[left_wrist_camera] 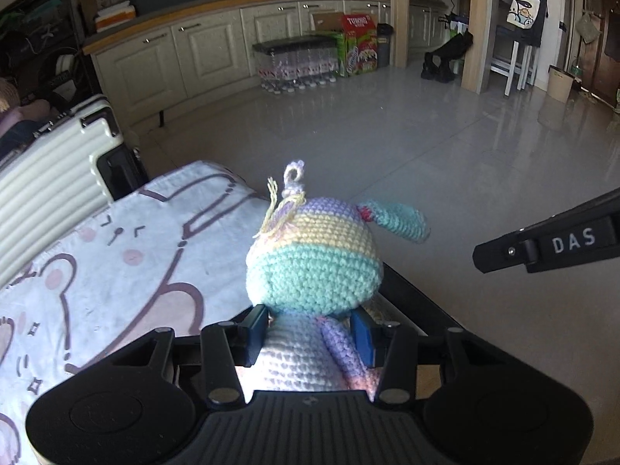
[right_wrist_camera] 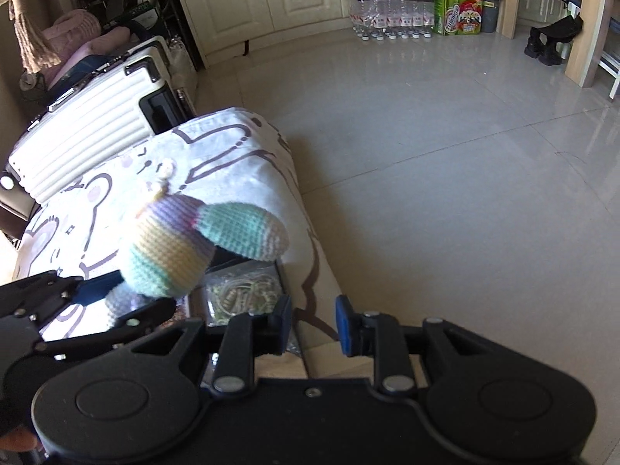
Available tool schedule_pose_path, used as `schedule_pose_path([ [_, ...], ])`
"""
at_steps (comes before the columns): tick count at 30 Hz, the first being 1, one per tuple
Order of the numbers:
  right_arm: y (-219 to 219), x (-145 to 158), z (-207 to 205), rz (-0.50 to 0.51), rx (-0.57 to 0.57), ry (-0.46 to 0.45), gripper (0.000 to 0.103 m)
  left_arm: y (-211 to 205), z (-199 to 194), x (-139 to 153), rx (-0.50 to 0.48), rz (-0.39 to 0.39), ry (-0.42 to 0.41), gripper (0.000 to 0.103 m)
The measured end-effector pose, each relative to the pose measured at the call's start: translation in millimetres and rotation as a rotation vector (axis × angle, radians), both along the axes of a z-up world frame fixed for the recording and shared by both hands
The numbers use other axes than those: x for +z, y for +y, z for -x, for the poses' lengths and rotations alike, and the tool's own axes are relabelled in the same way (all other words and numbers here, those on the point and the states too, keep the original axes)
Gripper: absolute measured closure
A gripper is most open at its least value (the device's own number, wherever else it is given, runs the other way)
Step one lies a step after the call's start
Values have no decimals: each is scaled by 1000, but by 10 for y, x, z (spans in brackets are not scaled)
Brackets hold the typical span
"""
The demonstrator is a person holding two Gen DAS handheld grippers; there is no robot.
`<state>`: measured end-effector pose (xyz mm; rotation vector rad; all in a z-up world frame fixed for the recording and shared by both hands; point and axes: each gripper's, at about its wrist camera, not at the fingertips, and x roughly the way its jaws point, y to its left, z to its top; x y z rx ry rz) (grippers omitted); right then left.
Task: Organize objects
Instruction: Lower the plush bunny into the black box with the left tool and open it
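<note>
A: What does the left wrist cam give that the right doesn't?
B: Close look at the left gripper (left_wrist_camera: pixel 310 333): blue pads pinch the crochet toy (left_wrist_camera: pixel 314 271) at the body, just below the head. Also the right gripper's arm w/ "DAS" on it, cut off at the right edge. Toy's lower half is hidden behind the gripper body.

A: And the right wrist cam?
B: Right gripper (right_wrist_camera: pixel 314 323), jaws spread a bit, nothing btwn them. Below it there's a dark tray (right_wrist_camera: pixel 279 271) w/ a clear bag of pale cord (right_wrist_camera: pixel 242 290), partly covered by the toy and the fingers. Tray contents otherwise hard to make out. Left gripper (right_wrist_camera: pixel 116 298) comes in from the left there, holding the toy (right_wrist_camera: pixel 174 252) over the near-left part of the tray, above the printed cloth (right_wrist_camera: pixel 248 166).

A: Toy's look?
B: Round head in bands: lilac top, pale yellow, mint. Long mint ear sticks out right, small loop on top, pale-yellow yarn strands. Body whitish-lilac.

A: Surroundings?
B: White ribbed suitcase (right_wrist_camera: pixel 89 124) far left, grey tile floor (right_wrist_camera: pixel 445 178) right.
</note>
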<state>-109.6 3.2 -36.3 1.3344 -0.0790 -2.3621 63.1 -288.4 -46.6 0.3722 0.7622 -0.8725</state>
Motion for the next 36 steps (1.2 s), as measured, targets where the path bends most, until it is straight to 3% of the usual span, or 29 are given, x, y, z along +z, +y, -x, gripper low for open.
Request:
schedule_pose_path([
  [4,10,-65,52,-7,-1,-12,78,-143,-50,-213,-34,-33,71,55],
  [9,-21,-101,82,-14,9,-14,78,-235,-88,-420,-58,-86,102,55],
  [19,-49,-115,106,-14,7,-20,78,-303,-51,-531,-99,-90,110,56],
  [22,-61,-96,101,20,5,-14,77,-254,-53,-524,-86,-56,116,49],
  [26,-97,-39,101,79,-6,4,77,-173,-76,-460,-80,-42,126,28],
  [36,-482,-13,112,159,62,6,77,239,-229,-261,-93,-8,170,28],
])
